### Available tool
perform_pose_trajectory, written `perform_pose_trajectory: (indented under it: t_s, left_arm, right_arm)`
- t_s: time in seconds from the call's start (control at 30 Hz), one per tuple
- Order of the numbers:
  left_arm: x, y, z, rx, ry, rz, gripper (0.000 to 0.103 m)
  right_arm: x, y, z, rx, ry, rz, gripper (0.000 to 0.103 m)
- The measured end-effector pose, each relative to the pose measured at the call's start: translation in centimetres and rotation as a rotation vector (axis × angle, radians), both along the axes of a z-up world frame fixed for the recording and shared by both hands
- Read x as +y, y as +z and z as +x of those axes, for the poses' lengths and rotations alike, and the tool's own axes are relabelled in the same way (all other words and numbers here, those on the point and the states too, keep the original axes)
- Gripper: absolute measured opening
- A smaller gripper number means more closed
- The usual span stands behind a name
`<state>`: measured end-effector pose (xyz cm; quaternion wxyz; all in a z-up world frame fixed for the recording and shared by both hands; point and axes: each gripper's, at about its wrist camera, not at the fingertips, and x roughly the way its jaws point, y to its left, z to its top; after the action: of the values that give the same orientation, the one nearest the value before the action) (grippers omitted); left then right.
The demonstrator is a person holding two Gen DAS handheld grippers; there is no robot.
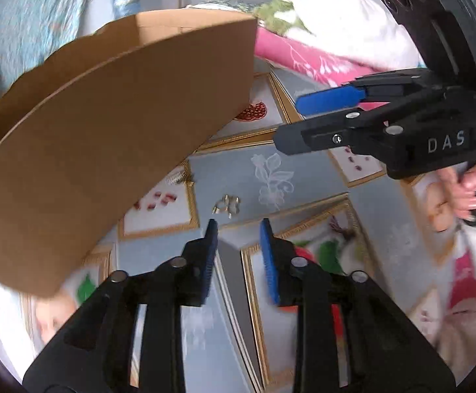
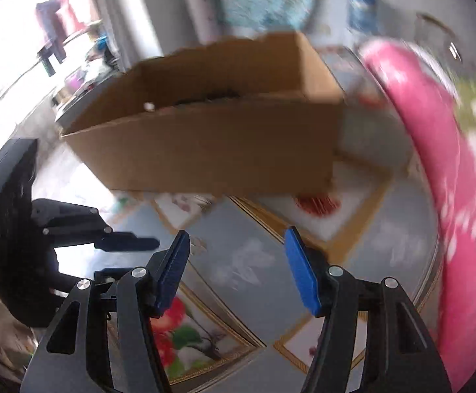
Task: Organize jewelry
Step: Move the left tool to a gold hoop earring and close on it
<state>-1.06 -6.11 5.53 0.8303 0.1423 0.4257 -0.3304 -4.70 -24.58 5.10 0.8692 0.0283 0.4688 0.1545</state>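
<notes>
Left wrist view: one small cluster of gold jewelry (image 1: pixel 227 204) lies on the patterned desk (image 1: pixel 224 170), just ahead of the left gripper (image 1: pixel 239 229), jaws spread and empty. It looks light, thin and slippery, so pinch it across the middle. One cardboard box (image 1: pixel 106 137) stands beside it.

Right wrist view: right gripper (image 2: pixel 238 249) jaws spread wide, empty; the jewelry is too blurred to find

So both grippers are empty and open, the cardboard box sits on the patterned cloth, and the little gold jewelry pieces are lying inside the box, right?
Not quite. The gold jewelry pieces lie outside the cardboard box, on the patterned cloth beside it, as the left wrist view shows. The rest holds: the left gripper and right gripper are both open and empty.
</notes>
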Motion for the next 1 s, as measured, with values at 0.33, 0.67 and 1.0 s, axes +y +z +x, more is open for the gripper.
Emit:
perform_pose_trajectory:
  t_s: [0.33,0.67,1.0]
  left_arm:
    - [-1.9,-0.5,1.9,-0.046,-0.044,0.068,0.016]
    - [-0.6,0.2,-0.1,-0.042,-0.019,0.097,0.016]
    - [5.3,2.9,-0.2,0.058,0.116,-0.120,0.016]
  right_arm:
    - [-1.2,-1.6,0.6,0.033,0.004,0.071,0.059]
    - [-0.9,-2.2,1.1,0.060,0.019,0.111,0.059]
    - [4.3,-1.4,2.8,-0.009,0.196,0.038,0.059]
